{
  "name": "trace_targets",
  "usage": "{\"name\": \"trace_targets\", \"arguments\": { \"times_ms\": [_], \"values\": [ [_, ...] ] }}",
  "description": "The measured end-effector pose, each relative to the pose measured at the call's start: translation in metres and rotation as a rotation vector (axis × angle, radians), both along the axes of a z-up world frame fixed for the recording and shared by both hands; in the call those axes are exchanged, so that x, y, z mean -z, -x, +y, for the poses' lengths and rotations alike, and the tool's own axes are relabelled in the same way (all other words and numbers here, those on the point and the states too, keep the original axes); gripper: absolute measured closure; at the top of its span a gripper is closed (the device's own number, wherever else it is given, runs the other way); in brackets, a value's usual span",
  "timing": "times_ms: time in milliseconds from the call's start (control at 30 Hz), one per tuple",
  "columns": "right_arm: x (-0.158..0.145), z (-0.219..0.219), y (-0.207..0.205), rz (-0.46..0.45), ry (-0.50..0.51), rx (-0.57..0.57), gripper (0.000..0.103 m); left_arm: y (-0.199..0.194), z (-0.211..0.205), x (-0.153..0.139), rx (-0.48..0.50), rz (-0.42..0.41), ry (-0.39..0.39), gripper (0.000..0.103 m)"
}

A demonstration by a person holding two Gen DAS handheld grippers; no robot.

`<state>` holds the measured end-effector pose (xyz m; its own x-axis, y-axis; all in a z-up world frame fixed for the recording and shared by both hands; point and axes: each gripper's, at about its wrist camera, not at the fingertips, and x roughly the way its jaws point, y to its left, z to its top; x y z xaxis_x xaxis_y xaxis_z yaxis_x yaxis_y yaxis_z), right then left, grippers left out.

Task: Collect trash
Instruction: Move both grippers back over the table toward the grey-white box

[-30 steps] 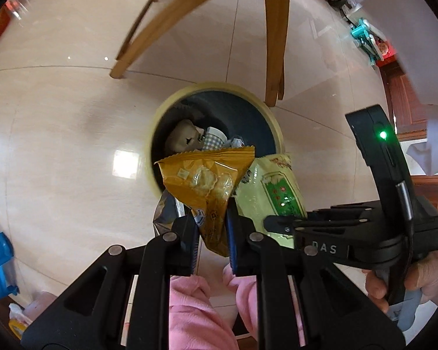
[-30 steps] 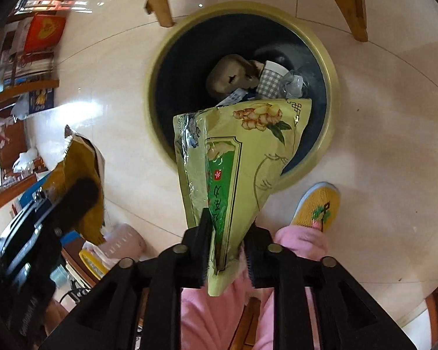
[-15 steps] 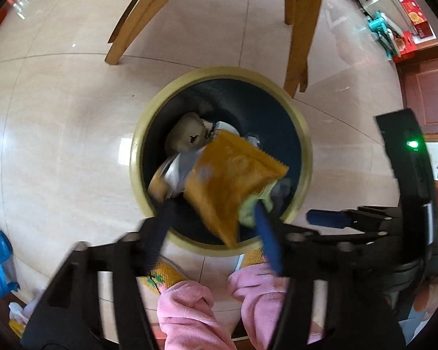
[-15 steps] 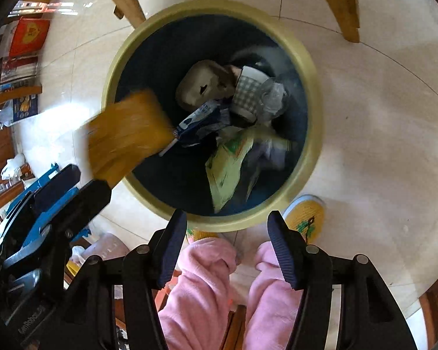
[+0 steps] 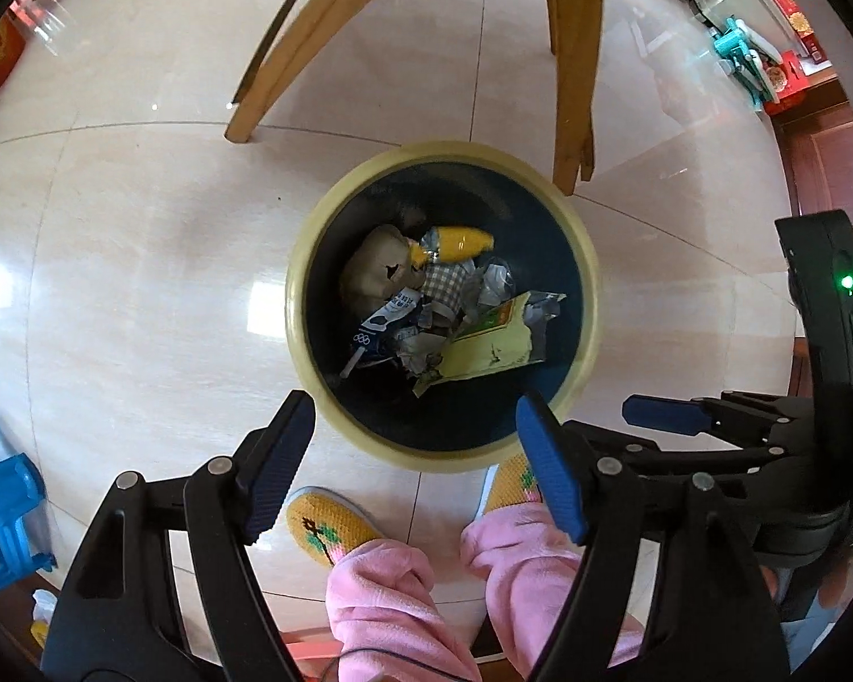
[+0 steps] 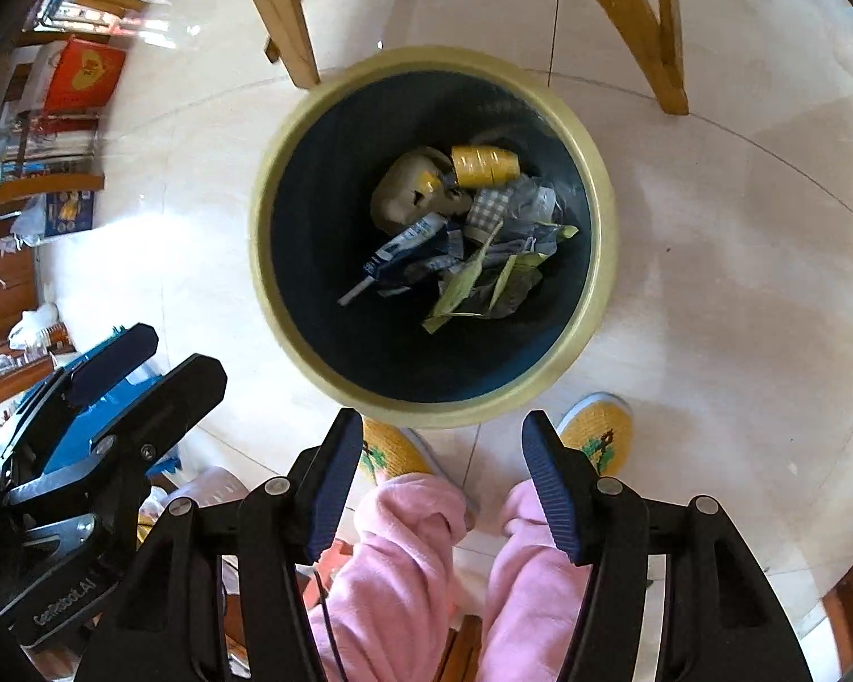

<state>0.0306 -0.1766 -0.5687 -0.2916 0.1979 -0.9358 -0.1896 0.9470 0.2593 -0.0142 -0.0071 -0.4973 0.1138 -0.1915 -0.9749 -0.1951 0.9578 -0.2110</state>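
In the left wrist view, the left gripper [image 5: 415,454] hangs above a round waste bin with a pale yellow rim and dark blue inside [image 5: 298,307], its jaws spread wide and holding nothing. The bin stands on a glossy cream tiled floor [image 5: 131,261], just in front of two curved wooden furniture legs [image 5: 574,57]. Inside the bin lies the trash: a yellow-green printed snack bag [image 5: 492,344] toward the right, a crumpled orange-yellow snack wrapper [image 5: 460,242] at the far side, a brown lumpy object [image 5: 376,273], a checked paper scrap [image 5: 446,284] and a blue-and-white carton [image 5: 384,327]. Below the bin are the person's pink fleece trouser legs [image 5: 392,597] and yellow knitted slippers [image 5: 330,525], close to the bin's near rim. The right gripper [image 5: 659,415] shows at the right edge, its green light lit. In the right wrist view, the right gripper [image 6: 443,477] also has its jaws spread apart and empty, held over the near rim of the same bin [image 6: 605,238]. The yellow-green bag [image 6: 472,284] lies crumpled among the other rubbish, with the orange-yellow wrapper [image 6: 483,166] beyond it beside the brown object [image 6: 406,190]. The left gripper [image 6: 148,366] sits at the lower left, beside the bin.
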Motion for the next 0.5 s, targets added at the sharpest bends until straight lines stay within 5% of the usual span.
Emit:
{"name": "trace_targets", "arguments": {
  "times_ms": [500],
  "values": [
    [-0.148, 0.000, 0.017, -0.207, -0.074, 0.170, 0.044, 0.016, 0.022, -0.137, 0.011, -0.116, -0.037, 0.032]
  ]
}}
